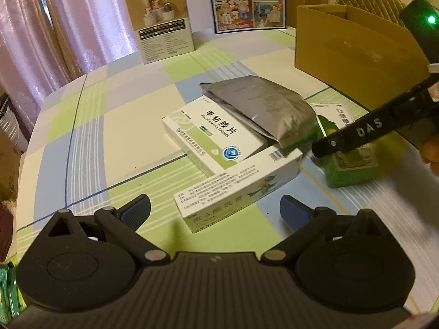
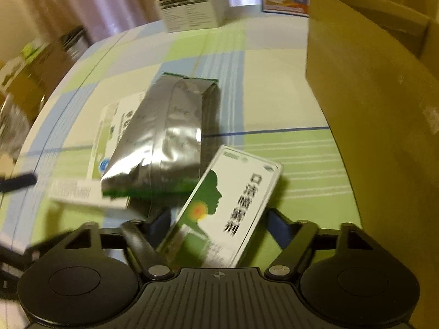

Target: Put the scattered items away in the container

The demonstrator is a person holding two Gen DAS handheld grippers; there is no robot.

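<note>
Early stage. Right gripper (image 2: 216, 227) jaws clamped on green-and-white box (image 2: 227, 205), just off desk (image 2: 274, 96). Left gripper (image 1: 215, 211) jaws apart, empty. Foil pouch (image 1: 260, 104) and two white boxes (image 1: 211, 131) outside cardboard container (image 1: 343, 44).

A: What covers the surface (image 1: 90, 126)?

B: A cloth with big squares of green, blue and cream, and thin blue lines.

A: What stands at the far end?

B: A tall white box (image 1: 160, 22) with a brown picture on top and small black print below. Beside it a bright picture board (image 1: 247, 0) with cartoon people leans upright.

A: And behind them?

B: Pale pink curtains (image 1: 41, 27) hang on the left. On the right, a padded chair back (image 1: 367, 0) with a criss-cross pattern peeks up.

A: Anything off the left edge?

B: Some blurry stuff, dark and brown. I cannot tell what it is.
</note>
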